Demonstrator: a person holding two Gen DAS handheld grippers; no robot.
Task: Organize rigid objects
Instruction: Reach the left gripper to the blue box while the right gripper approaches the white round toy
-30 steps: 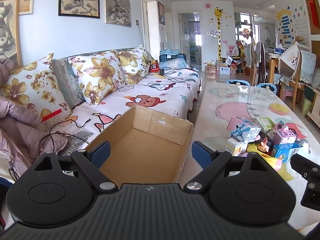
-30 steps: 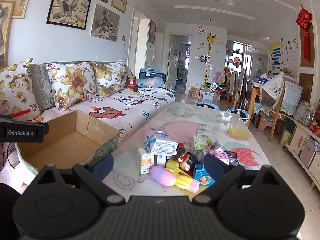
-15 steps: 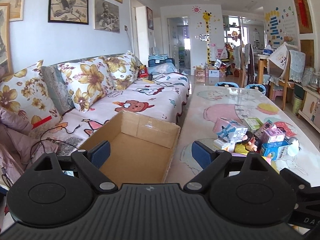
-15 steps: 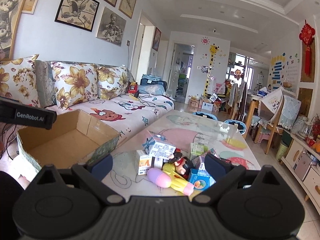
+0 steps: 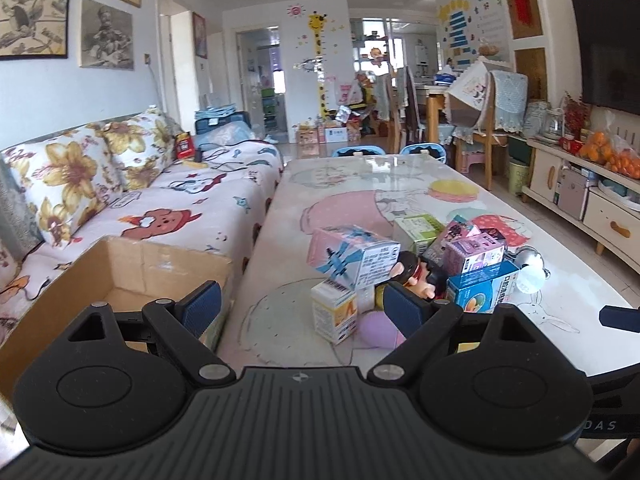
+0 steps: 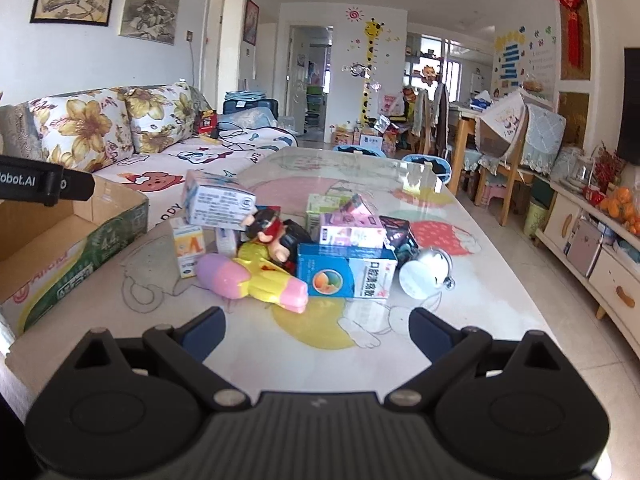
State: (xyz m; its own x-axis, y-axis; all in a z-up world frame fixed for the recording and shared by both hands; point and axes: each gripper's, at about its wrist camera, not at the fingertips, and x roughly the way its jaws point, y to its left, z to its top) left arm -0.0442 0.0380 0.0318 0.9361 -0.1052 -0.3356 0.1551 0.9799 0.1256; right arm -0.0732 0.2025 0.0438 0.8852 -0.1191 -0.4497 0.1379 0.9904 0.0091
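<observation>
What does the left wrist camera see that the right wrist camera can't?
Only the left wrist view looks down into the cardboard box, showing its bare inside walls, and catches more of the dark TV. Only the right wrist view shows the whole pink and yellow toy, the front of the blue box and the green print on the cardboard box's outer side. Both show the pile on the table, the doll and the sofa. Both grippers are open.

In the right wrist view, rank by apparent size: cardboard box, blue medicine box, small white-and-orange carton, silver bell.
1. cardboard box, partly cropped
2. blue medicine box
3. silver bell and small white-and-orange carton look alike; the bell is nearer, so unranked.
</observation>
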